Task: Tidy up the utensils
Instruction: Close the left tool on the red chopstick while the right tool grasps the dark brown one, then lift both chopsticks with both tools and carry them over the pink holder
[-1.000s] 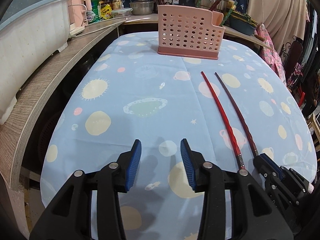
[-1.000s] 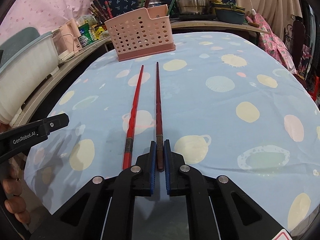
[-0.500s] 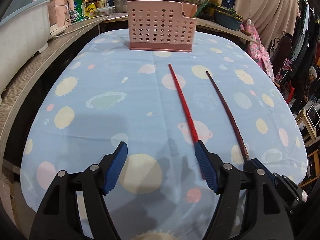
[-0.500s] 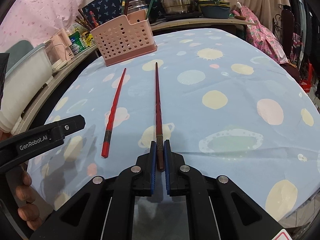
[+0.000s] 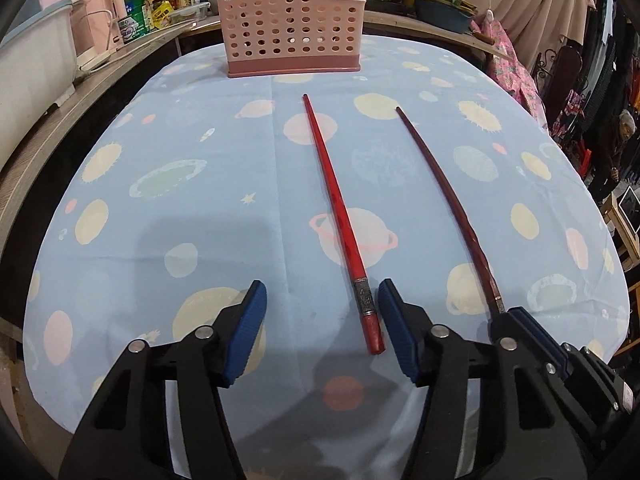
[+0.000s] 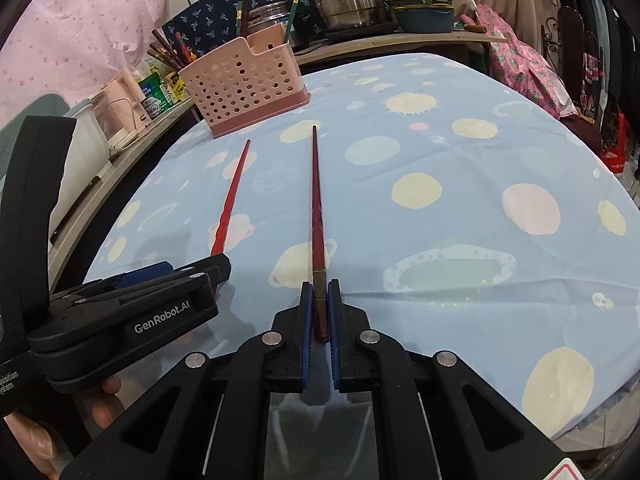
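A bright red chopstick (image 5: 340, 216) lies on the blue patterned tablecloth, its thick end between the blue pads of my open left gripper (image 5: 322, 324), close to the right pad. It also shows in the right wrist view (image 6: 230, 200). My right gripper (image 6: 320, 312) is shut on the thick end of a dark red chopstick (image 6: 316, 204), which points toward a pink perforated utensil basket (image 6: 244, 84). The dark chopstick (image 5: 448, 200) and the right gripper (image 5: 532, 340) show at the right of the left wrist view. The basket (image 5: 290, 28) stands at the table's far end.
A wooden counter (image 5: 60, 120) runs along the left with a white tub (image 5: 28, 76), a pink kettle and bottles. Steel pots (image 6: 348, 0) and a blue bowl (image 6: 424, 16) stand on the shelf behind the basket. Clothes hang at the right.
My left gripper has shifted right and opened wider, so the bright red chopstick's end now lies between its pads. The right gripper keeps its hold on the dark chopstick, now farther from the red one.
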Tool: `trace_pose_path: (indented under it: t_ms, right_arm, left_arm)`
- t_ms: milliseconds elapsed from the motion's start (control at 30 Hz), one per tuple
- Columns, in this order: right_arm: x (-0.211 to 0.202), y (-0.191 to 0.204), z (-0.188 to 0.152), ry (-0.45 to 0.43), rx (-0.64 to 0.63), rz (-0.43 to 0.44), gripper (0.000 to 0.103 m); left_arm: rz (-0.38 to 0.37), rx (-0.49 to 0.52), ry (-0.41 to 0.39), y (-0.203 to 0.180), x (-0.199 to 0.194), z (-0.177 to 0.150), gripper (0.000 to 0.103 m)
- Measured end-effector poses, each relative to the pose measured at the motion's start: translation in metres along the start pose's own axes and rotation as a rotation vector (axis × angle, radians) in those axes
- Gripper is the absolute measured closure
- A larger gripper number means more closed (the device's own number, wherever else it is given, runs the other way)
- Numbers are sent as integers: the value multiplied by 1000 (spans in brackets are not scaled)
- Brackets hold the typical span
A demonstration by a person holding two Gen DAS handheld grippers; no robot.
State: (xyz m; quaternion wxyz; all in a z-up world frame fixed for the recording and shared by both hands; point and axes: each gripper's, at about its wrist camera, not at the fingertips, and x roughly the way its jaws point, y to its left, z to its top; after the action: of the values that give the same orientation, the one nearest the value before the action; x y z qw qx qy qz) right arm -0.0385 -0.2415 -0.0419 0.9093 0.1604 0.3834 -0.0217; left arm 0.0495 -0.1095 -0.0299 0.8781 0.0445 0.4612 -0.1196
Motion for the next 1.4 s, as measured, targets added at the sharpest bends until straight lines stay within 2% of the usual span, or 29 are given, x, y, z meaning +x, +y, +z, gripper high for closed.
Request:
trace_pose_path:
  t_ms: [33, 100, 133, 167, 200, 333, 700, 1033, 1400]
  right_arm:
    - [0, 0, 0, 0, -1, 0, 96]
    - [0, 0, 0, 1, -2, -1, 96]
    - [-1, 0, 0, 0, -2, -1, 96]
    - [-4, 0, 0, -8, 2, 1, 96]
    - [-7, 0, 0, -19, 3, 3, 96]
    - [-9, 0, 2, -23, -4, -7, 96]
    - [-22, 16, 10, -49, -31, 9, 96]
    - [-42, 39, 37, -112, -49, 40, 96]
    - [-67, 59, 89, -223, -60, 89, 96]
  left_arm:
    - [-3, 3, 0, 0, -1, -1, 58]
    - [-10, 10, -1, 1, -3, -2, 77]
    - [-13, 13, 1, 2, -4, -3, 82]
    - [-17, 14, 4, 3, -4, -3, 93]
    - [-25, 14, 9, 4, -5, -3, 96]
    - [-44, 12, 20, 8, -6, -5, 96]
    - [-38, -2, 27, 21, -24, -5, 96]
    - [-35, -40, -60, 51, -66, 11, 96]
    - [-21, -87, -186, 85, -104, 51, 96]
